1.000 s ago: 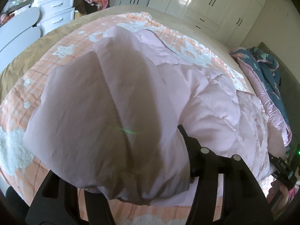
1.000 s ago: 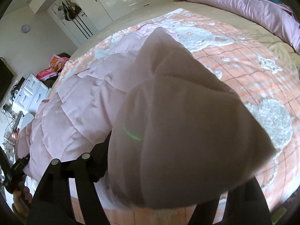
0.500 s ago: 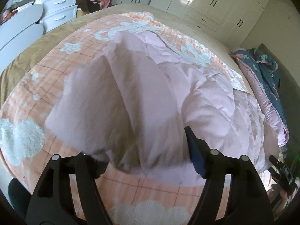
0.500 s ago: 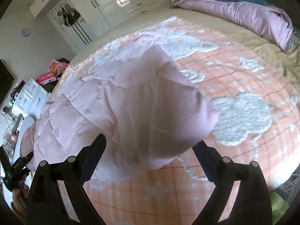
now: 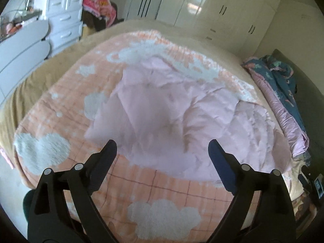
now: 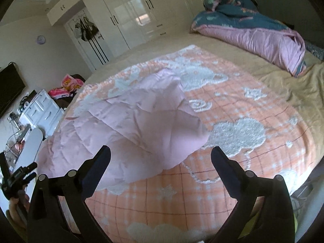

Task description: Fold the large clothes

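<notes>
A large pale pink quilted coat (image 5: 178, 117) lies rumpled on the orange blanket with white clouds (image 5: 162, 192), its near part folded back over itself. It also shows in the right wrist view (image 6: 129, 125). My left gripper (image 5: 162, 149) is open and empty, just short of the coat's near edge. My right gripper (image 6: 161, 156) is open and empty, hovering over the coat's near folded corner. The other gripper shows at the far right of the left wrist view (image 5: 311, 184) and at the far left of the right wrist view (image 6: 18, 176).
The blanket (image 6: 243, 141) covers a wide beige bed (image 6: 283, 85). A rolled blue and pink duvet (image 6: 253, 30) lies at the bed's far side. White drawers (image 5: 64, 26) stand by the bed, white wardrobes (image 5: 212, 12) behind it.
Both grippers opened and let go of the coat. They drew back, and the lifted cloth dropped onto the rest of the coat on the bed.
</notes>
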`<action>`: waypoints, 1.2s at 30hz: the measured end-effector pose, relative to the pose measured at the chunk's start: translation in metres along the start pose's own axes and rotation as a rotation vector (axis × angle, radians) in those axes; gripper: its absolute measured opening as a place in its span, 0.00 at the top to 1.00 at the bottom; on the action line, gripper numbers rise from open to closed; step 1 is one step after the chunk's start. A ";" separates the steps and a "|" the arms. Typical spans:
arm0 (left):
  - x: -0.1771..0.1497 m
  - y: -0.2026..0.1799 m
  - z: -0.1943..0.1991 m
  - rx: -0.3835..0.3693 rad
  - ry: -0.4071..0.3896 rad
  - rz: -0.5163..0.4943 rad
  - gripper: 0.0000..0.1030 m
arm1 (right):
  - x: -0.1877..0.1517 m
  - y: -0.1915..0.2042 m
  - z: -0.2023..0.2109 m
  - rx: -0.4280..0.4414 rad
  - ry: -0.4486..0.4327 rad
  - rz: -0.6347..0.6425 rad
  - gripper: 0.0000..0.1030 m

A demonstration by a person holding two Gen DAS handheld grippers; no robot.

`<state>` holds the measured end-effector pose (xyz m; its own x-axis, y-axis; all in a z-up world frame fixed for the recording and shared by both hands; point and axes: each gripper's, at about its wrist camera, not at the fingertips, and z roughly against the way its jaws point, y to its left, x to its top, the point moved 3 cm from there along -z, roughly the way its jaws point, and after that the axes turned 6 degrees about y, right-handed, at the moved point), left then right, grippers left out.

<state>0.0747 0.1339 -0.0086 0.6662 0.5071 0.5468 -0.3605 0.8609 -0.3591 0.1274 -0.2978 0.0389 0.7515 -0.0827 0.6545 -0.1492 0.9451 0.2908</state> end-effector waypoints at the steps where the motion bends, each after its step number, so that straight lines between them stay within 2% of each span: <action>1: 0.001 -0.002 0.005 -0.006 -0.009 -0.003 0.18 | 0.000 0.003 0.006 0.003 -0.012 0.009 0.04; 2: 0.002 -0.004 0.011 -0.011 -0.022 -0.009 0.17 | 0.000 0.006 0.011 0.005 -0.021 0.018 0.04; 3: 0.002 -0.007 0.017 -0.011 -0.034 -0.017 0.08 | 0.000 0.009 0.015 0.009 -0.029 0.028 0.04; 16: -0.007 -0.048 0.071 -0.066 -0.127 -0.123 0.09 | -0.007 0.063 0.070 0.032 -0.138 0.213 0.04; 30: -0.063 -0.092 0.064 -0.106 -0.065 -0.240 0.09 | -0.038 0.109 0.086 0.060 -0.155 0.352 0.04; 33: -0.070 -0.094 0.060 -0.101 -0.054 -0.239 0.09 | -0.045 0.112 0.081 0.049 -0.147 0.363 0.04; 36: -0.072 -0.095 0.057 -0.105 -0.047 -0.236 0.09 | -0.051 0.114 0.068 0.040 -0.100 0.364 0.04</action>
<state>0.0236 0.0180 0.0291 0.6923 0.2959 0.6581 -0.1274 0.9478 -0.2922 0.0288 -0.2075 0.0862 0.5781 0.2237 0.7847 -0.4215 0.9053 0.0524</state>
